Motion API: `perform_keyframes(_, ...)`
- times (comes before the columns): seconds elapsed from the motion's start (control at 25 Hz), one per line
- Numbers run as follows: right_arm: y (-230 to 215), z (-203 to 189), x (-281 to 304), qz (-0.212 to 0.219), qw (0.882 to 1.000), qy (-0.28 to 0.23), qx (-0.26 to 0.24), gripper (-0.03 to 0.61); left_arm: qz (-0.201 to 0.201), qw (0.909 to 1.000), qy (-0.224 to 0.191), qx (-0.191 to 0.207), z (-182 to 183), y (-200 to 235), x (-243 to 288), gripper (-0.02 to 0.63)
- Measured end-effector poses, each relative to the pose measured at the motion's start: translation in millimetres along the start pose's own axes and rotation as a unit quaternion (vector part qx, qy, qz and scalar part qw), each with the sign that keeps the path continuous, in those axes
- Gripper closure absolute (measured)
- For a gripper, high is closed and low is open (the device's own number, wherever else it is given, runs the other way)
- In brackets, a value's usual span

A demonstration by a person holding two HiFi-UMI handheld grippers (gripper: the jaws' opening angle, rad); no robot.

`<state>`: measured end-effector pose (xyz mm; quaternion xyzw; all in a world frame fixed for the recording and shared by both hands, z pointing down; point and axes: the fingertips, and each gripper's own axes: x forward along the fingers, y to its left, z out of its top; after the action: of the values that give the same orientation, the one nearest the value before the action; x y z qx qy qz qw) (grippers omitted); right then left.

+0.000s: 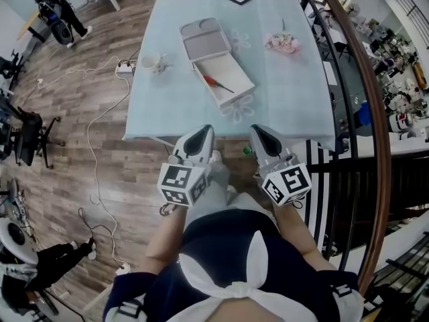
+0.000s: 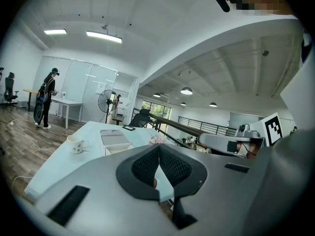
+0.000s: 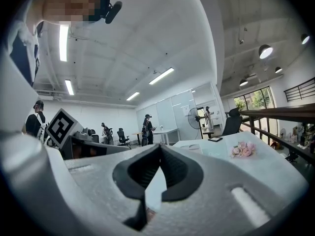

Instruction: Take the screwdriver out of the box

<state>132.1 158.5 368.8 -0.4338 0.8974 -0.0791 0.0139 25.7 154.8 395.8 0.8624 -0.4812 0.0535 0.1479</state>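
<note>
While both tongs hang short of table (image 1: 295,92) near edge: left gripper (image 1: 205,131), right gripper (image 1: 258,131) pressed together, empty. Screwdriver (image 1: 216,83) loose in open box (image 1: 226,69), mid-table, toward near edge. Judged light, rigid, slim. Thin shaft may slip, so pinch red handle.

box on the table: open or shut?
Open. The box has its lid folded back flat behind it, and the screwdriver lies exposed inside.
</note>
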Motion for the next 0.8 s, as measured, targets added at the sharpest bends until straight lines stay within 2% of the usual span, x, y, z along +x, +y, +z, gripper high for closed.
perform_keyframes(0.16, -14, -1, 29, -0.002, 1.000, 0.005, 0.003, 0.579, -0.004, 0.9999, 0.012, -0.004, 1, 22, 24, 0.597)
perform_keyframes(0.44, -50, 24, 90, 0.005, 1.000, 0.001, -0.019, 0.578, -0.005, 0.9999, -0.001, -0.012, 32, 68, 77, 0.597)
perform_keyframes(0.8, -87, 38, 151, -0.018, 0.999, 0.002, -0.044, 0.580, -0.022, 0.9995, -0.003, -0.020, 55, 114, 138, 0.597)
